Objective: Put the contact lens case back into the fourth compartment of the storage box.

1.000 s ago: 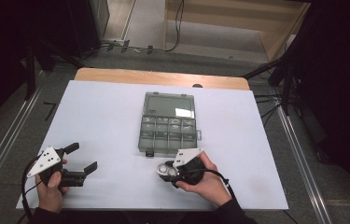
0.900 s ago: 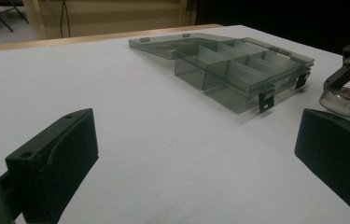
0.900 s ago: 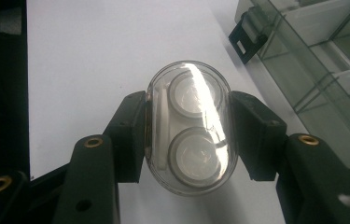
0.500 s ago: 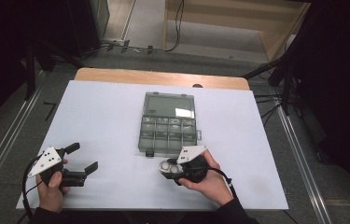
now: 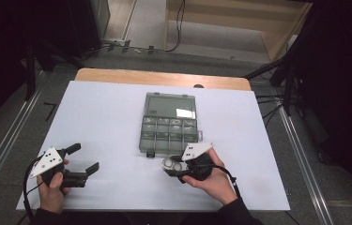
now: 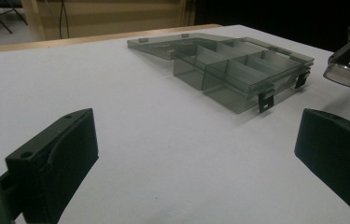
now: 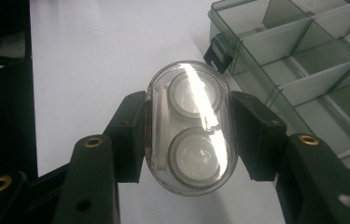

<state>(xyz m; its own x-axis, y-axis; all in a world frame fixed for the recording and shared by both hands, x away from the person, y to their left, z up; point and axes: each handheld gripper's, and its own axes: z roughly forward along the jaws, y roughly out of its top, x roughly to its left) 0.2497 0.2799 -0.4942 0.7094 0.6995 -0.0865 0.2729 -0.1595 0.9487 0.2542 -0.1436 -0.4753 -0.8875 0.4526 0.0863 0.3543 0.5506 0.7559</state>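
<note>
Right tongs (image 5: 170, 165), high view: clamped across a clear oval case (image 5: 172, 164) holding two round discs, low on the white tabletop (image 5: 103, 117) at about 6 o'clock from the compartment box (image 5: 169, 124). Case just off the box's near edge, apart from it. Box lid laid open flat toward 12 o'clock, compartments facing up. Left tongs (image 5: 83, 158): released, jaws spread, nothing between them, resting well apart at 9 o'clock from the case. Right hand (image 5: 213, 180) clearly the nearer to the box.

Left tongs view: both dark jaws wide apart over bare tabletop (image 6: 163, 154), empty. Compartment box (image 6: 238, 74) ahead toward 1 o'clock, front latches (image 6: 266, 100) hanging down. Oval case (image 6: 347, 74) at 3 o'clock, carried by the other tongs, above the surface.

Right tongs view: right tongs (image 7: 189, 135) pressed on both long sides of the oval case (image 7: 189, 128), grip across the short width. Long axis of case running 12 to 6 o'clock, in line with the jaws. Two discs stacked along that axis, a white strip beside them. Compartment box (image 7: 303, 60) at 2 o'clock, nearest compartments empty as far as visible. Likely next move: carry toward 2 o'clock and lower into a compartment, long axis matched to the compartment's length.
</note>
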